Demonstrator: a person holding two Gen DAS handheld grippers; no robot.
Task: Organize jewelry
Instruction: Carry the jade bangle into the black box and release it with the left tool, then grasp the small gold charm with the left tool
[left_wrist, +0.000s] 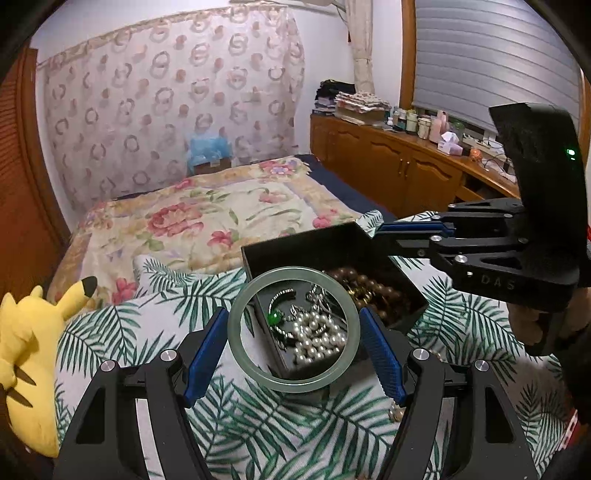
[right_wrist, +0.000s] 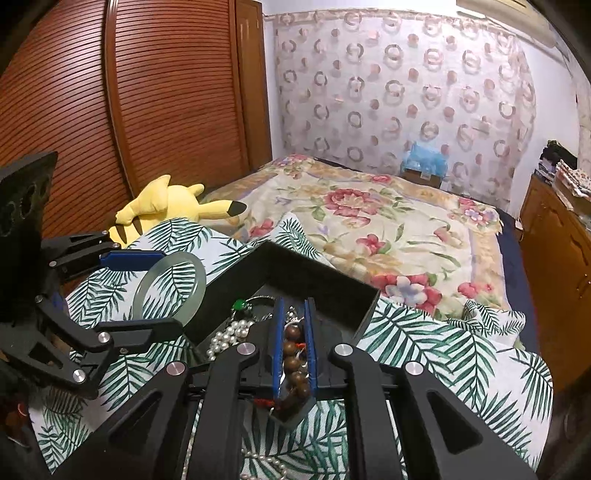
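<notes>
My left gripper (left_wrist: 293, 325) is shut on a pale green jade bangle (left_wrist: 233, 328), its blue pads pressing the ring's left and right sides just above the near edge of an open black box (left_wrist: 295, 243). Inside the box lie white pearls (left_wrist: 317, 336), a green-stone piece (left_wrist: 275, 317) and brown wooden beads (left_wrist: 369, 291). In the right wrist view, my right gripper (right_wrist: 294, 306) is shut on a string of brown wooden beads (right_wrist: 291, 347) over the box (right_wrist: 295, 266). The bangle (right_wrist: 199, 280) and left gripper (right_wrist: 173, 290) show at the left there. The right gripper (left_wrist: 380, 230) points left over the box's far corner.
The box rests on a palm-leaf cloth (left_wrist: 258, 424) on a bed with a floral spread (left_wrist: 207, 214). A yellow plush toy (left_wrist: 33, 350) lies at the left. A wooden cabinet (left_wrist: 406, 162) with bottles runs along the right. A pearl string (right_wrist: 266, 461) lies on the cloth.
</notes>
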